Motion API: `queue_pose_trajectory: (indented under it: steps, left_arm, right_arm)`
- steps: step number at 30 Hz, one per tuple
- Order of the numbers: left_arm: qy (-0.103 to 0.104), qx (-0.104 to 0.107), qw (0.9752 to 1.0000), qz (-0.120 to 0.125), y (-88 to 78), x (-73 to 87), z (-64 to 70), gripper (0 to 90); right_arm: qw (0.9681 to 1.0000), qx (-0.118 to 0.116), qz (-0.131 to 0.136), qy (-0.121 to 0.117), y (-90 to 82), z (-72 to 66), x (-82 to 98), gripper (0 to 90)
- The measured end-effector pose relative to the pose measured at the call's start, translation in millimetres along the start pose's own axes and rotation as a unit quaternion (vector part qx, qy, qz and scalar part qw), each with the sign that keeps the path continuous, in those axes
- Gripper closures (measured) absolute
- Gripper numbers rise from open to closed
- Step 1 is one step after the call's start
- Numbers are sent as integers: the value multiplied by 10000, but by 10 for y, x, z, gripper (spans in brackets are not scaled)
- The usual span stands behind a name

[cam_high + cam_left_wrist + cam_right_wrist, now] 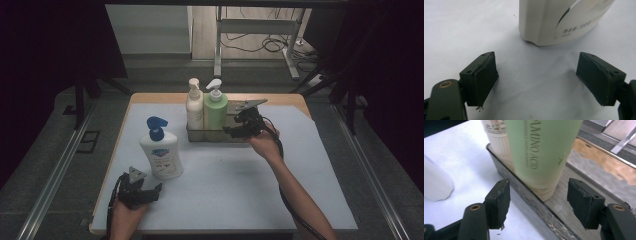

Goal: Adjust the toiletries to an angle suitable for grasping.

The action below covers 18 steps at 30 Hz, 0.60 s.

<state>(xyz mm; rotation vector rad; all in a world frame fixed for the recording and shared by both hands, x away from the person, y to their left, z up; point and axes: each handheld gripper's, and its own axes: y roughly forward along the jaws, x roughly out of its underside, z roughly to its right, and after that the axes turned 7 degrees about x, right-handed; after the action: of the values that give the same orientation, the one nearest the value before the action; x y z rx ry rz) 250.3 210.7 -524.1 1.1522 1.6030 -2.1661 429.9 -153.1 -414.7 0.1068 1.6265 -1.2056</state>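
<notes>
High view: a clear rectangular plastic tray (197,134) sits at the far middle of the white table sheet (240,185); in it stand a tall cream pump bottle (194,106) and, touching it on the right, a pale green pump bottle (215,109); the right gripper (231,131) hangs just beside the green bottle at the tray's right part, jaws apart, nothing clamped. Right gripper view: green bottle's base stands in the tray ahead of the jaws, clear of both pads. A squat white pump bottle with blue head (161,150) stands on the sheet, near left; the left gripper (150,191) rests just below it, jaws wide, holding nothing. Left gripper view: white bottle's base (559,22) lies beyond the pads, apart.
</notes>
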Motion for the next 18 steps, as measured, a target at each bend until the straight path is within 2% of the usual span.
queue_pose_trajectory:
  steps: [3,11,18]
  left_arm:
    - [-2,0,10000,2,0,0,0,166]
    - [1,-4,10000,1,0,0,2,166]
    - [3,-9,10000,2,0,0,3,166]
  right_arm:
    - [9999,3,41,-118,-52,-31,15,308]
    - [9993,-191,117,-298,-226,-115,66,201]
    - [9989,-177,110,-429,-351,-167,143,133]
